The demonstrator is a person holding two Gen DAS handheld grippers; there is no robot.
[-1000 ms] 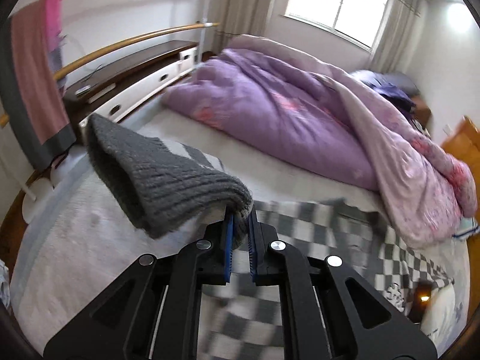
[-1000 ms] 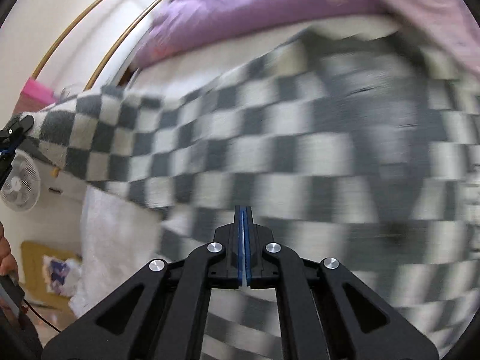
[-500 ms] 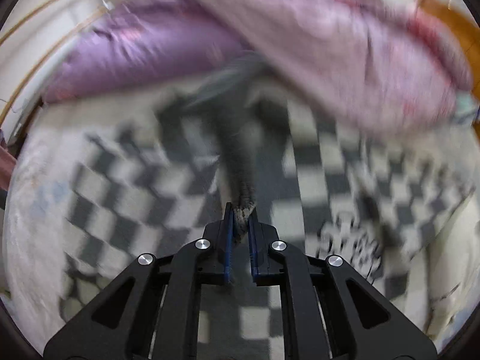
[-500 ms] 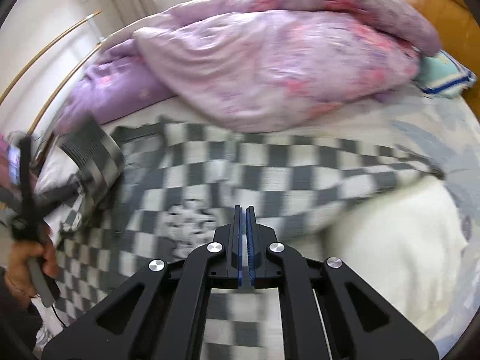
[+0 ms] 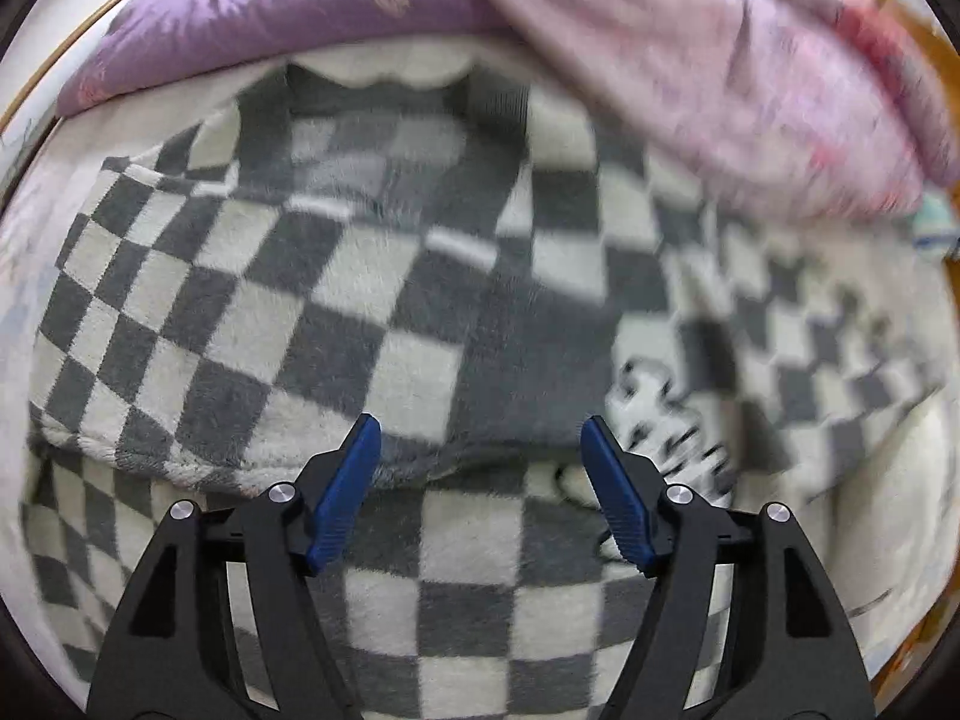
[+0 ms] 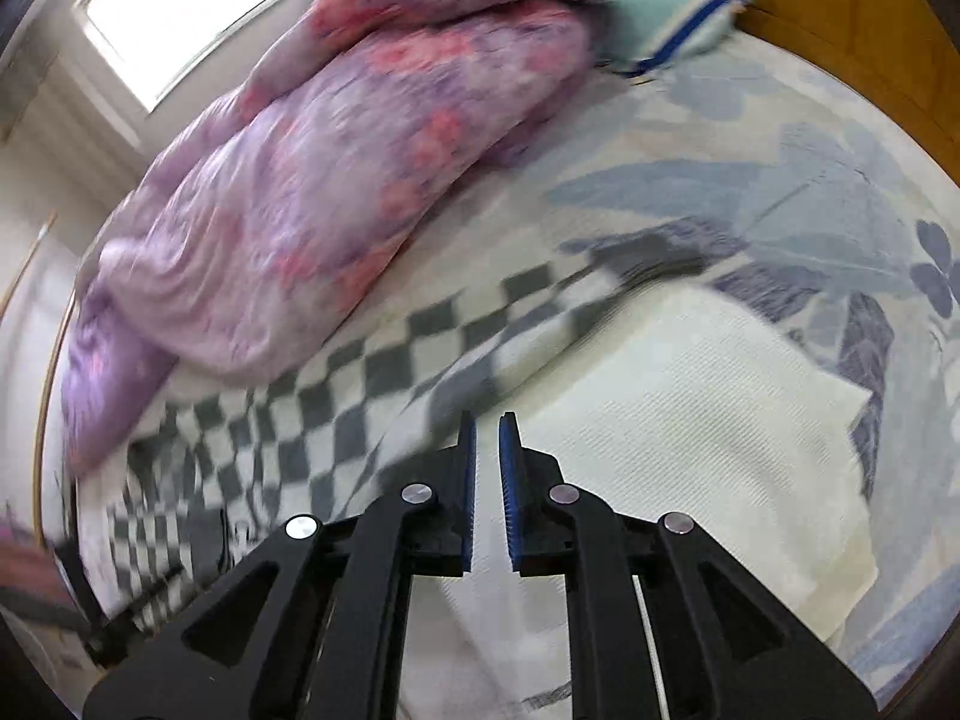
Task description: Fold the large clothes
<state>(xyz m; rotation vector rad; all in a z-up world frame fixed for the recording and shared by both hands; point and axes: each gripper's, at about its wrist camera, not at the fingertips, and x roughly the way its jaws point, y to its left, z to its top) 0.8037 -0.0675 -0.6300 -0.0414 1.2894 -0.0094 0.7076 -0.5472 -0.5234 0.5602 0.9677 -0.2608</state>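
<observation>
Checkered sweater [image 5: 372, 276] spread flat on bed [image 6: 750, 138]; left gripper [image 5: 480, 450] fingers wide apart, empty; right gripper [image 6: 487, 438] fingers slightly apart, empty.

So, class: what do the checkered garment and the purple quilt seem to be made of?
Checkered garment: looks like soft fleece or brushed knit, matte, with a fuzzy nap and ribbed grey collar. Purple quilt: probably padded, smooth woven fabric with a slight sheen; it puffs and creases finely. Blur leaves both uncertain.
</observation>
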